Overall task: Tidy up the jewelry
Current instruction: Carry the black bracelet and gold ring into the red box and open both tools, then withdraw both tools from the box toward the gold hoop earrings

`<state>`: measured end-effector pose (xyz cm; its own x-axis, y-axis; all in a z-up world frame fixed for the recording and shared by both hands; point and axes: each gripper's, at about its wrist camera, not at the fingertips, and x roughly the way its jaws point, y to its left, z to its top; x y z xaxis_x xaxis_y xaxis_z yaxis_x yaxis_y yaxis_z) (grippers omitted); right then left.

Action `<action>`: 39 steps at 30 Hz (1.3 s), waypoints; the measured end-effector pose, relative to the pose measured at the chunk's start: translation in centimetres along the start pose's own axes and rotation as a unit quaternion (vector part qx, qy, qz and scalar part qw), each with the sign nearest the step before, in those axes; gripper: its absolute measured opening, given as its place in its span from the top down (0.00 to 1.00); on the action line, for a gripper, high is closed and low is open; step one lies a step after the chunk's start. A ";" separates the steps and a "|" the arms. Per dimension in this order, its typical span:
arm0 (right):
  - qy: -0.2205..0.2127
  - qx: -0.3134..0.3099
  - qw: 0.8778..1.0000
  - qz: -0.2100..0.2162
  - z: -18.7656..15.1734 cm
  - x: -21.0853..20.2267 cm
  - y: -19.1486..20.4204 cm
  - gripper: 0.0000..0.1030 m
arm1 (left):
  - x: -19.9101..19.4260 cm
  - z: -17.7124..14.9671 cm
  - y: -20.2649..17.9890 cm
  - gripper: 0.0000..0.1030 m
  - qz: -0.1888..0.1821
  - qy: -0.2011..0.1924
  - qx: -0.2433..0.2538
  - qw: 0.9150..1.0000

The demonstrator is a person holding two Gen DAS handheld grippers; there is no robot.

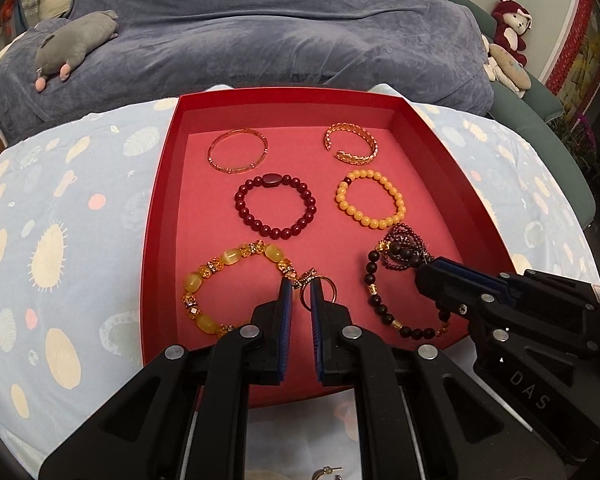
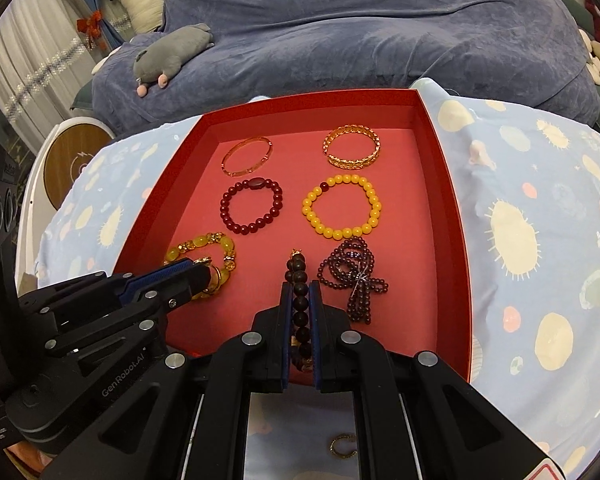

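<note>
the red tray (image 1: 164, 184) holds six bracelets in pairs. at its near edge the left gripper (image 1: 300, 292) has its jaws clamped on a gold ring (image 1: 325, 289), and the right gripper (image 2: 300, 292) grips the dark bead bracelet (image 2: 300, 300) edge-on, long axis running toward the tray's far wall.

In the tray (image 1: 162, 184), bangles (image 1: 238, 152) lie at twelve o'clock, beaded bracelets (image 1: 275, 208) centre, chunkier strands (image 1: 236, 288) at six.
</note>
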<state>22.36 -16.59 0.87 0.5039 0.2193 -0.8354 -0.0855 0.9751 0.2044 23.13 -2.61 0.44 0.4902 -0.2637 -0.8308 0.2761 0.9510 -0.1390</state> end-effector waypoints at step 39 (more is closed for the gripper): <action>-0.041 0.021 0.999 -0.024 -3.2 -6.3 -1.1 0.87 | -5.4 -2.2 -2.0 0.59 0.028 -0.042 0.015 0.999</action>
<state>16.54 -18.97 4.24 0.5750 0.1672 -0.8009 -0.0242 0.9819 0.1876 18.14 -2.75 4.01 0.5737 -0.2239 -0.7879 0.2702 0.9598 -0.0760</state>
